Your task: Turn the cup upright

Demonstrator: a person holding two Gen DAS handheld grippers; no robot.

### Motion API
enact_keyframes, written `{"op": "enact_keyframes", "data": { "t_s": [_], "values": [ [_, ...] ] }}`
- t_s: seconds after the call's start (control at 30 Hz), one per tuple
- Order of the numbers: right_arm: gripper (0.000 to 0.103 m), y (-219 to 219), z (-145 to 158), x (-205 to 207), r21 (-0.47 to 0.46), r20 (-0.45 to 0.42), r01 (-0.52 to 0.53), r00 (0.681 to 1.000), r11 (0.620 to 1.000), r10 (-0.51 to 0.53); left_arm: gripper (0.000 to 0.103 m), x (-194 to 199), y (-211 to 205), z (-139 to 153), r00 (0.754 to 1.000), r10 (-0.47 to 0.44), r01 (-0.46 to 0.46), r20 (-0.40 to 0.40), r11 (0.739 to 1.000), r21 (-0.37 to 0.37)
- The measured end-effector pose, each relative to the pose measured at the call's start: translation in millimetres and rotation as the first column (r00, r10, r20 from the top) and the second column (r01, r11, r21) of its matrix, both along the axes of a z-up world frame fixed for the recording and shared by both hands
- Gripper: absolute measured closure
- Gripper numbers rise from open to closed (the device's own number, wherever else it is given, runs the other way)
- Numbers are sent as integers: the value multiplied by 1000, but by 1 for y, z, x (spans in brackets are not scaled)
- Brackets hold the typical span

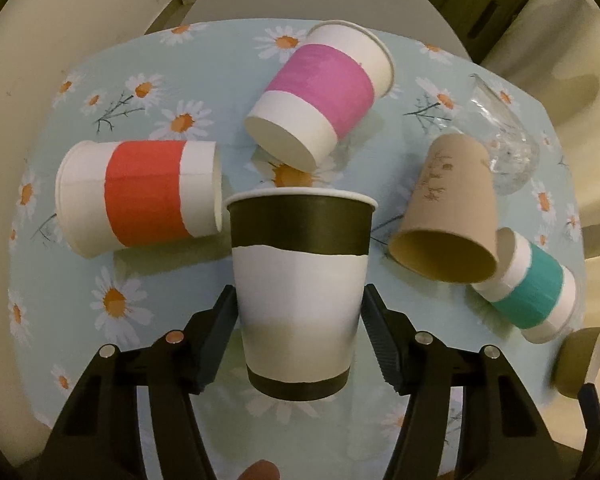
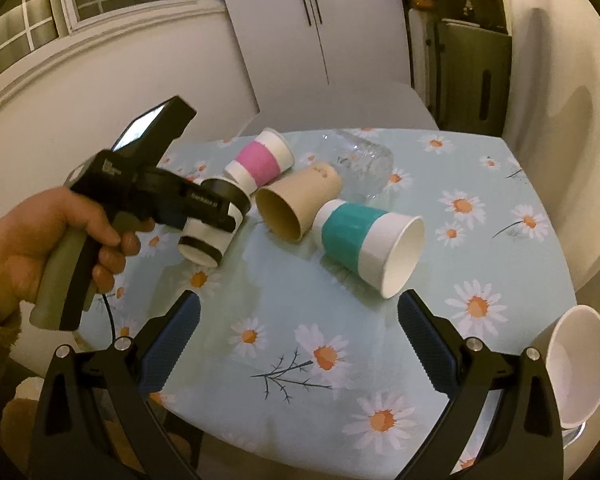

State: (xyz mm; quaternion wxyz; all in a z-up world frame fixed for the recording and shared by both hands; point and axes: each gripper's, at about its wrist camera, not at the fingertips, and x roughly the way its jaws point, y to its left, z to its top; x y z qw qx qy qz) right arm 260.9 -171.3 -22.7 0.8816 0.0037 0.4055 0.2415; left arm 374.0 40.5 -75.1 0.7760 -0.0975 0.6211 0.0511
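Note:
My left gripper (image 1: 298, 312) is shut on a white paper cup with dark bands (image 1: 300, 280). It holds the cup above the table, rim toward the far side. In the right wrist view the same cup (image 2: 210, 228) hangs tilted in the left gripper (image 2: 220, 216), base down toward the cloth, clear of the table. My right gripper (image 2: 298, 320) is open and empty, low over the near part of the table, just in front of the teal-banded cup (image 2: 370, 244).
On the daisy tablecloth (image 2: 480, 208) lie a red-banded cup (image 1: 140, 196), a pink-banded cup (image 1: 320, 92), a tan cup (image 1: 452, 212), a teal-banded cup (image 1: 532, 288) and a clear glass (image 1: 500, 124). A white cup (image 2: 576, 364) lies at the table's right edge.

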Motion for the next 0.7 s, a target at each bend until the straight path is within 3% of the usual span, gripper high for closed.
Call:
{"op": "enact_keyframes", "data": {
  "t_s": [0.37,0.7],
  "values": [
    [5,-27,-2,1,167,-120,8,993,986,13,42,-57,-9,34,1000,-30,31,7,997,-68],
    [5,-27,-3,-20,197,-166,-41,983,980,75,42,-128,-18,18,999,-11,5,-34,985,-173]
  ]
}}
